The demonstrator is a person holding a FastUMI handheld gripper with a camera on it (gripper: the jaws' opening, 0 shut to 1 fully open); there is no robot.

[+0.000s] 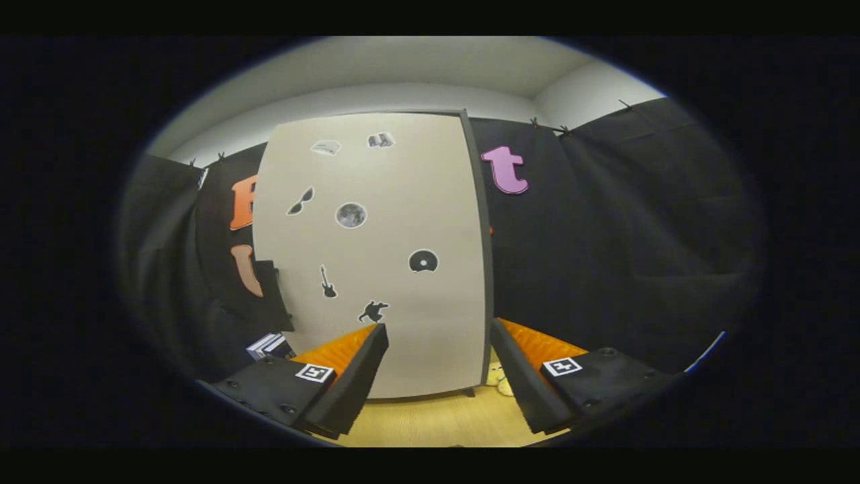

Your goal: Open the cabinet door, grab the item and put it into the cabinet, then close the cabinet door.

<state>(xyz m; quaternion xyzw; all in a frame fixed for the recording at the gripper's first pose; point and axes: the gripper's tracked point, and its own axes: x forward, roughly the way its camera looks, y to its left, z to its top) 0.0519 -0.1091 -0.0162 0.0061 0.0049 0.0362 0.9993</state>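
A tall beige cabinet (376,255) stands straight ahead on the wooden tabletop (430,420), its door (403,202) shut and dotted with several small stickers. The door's dark right edge runs down just inside my right finger. My gripper (440,336) is open, its two fingers spread wide in front of the door's lower part with nothing between them. A small yellowish soft item (498,378) lies on the table beside the cabinet's right foot, partly hidden behind my right finger.
Black cloth walls close in the booth on the left, right and behind the cabinet. A small stack of boxes or books (269,346) sits low to the left of the cabinet, behind my left finger.
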